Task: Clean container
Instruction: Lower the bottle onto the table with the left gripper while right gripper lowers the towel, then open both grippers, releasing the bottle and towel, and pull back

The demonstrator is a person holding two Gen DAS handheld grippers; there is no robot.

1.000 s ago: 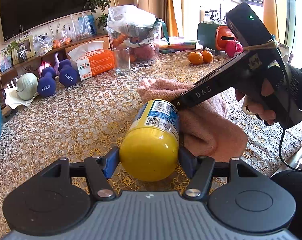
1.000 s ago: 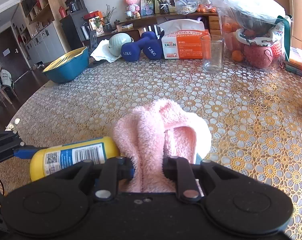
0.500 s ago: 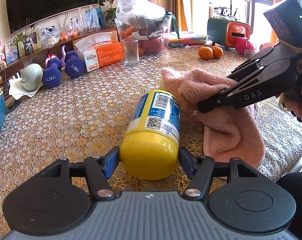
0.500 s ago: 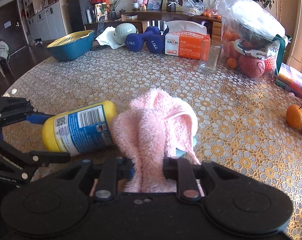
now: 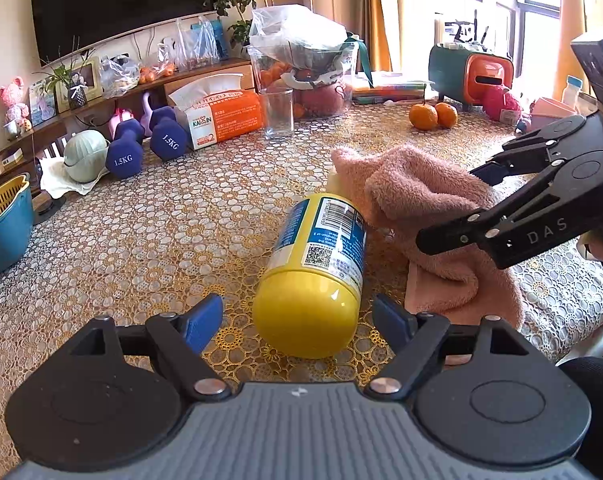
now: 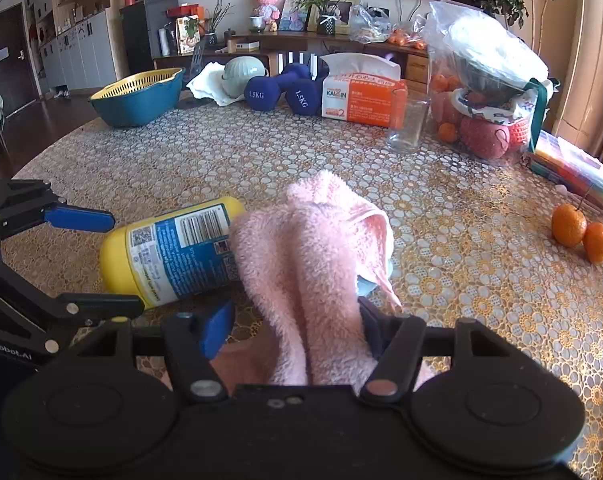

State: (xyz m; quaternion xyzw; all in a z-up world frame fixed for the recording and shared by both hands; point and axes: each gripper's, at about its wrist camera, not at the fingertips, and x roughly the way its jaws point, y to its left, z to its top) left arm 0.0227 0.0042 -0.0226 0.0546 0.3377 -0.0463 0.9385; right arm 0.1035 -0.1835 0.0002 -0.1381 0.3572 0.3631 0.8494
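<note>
The left gripper (image 5: 297, 316) sits low over the tabletop (image 5: 149, 240) with its blue-padded fingers (image 5: 201, 320) spread wide, one on each side of the yellow end of the bottle (image 5: 317, 272) and clear of it on both sides. The bottle lies on its side on the lace cloth, its blue label with barcode facing up, its far end against the pink towel (image 5: 429, 216).

The right gripper (image 6: 293, 328) comes in from the right, level with the tabletop, also spread: its right finger presses against the towel while the left blue pad (image 6: 217, 328) stands free, so the towel hangs draped between the fingers rather than pinched. The towel (image 6: 309, 248) bunches up against the bottle (image 6: 169, 252) and partly covers its label.

Farther off stand a drinking glass (image 5: 278, 112), an orange tissue box (image 5: 221, 116), two blue dumbbells (image 5: 141, 144) and two oranges (image 5: 433, 115); a blue and yellow basket (image 6: 137, 96) sits near the tabletop's edge.
</note>
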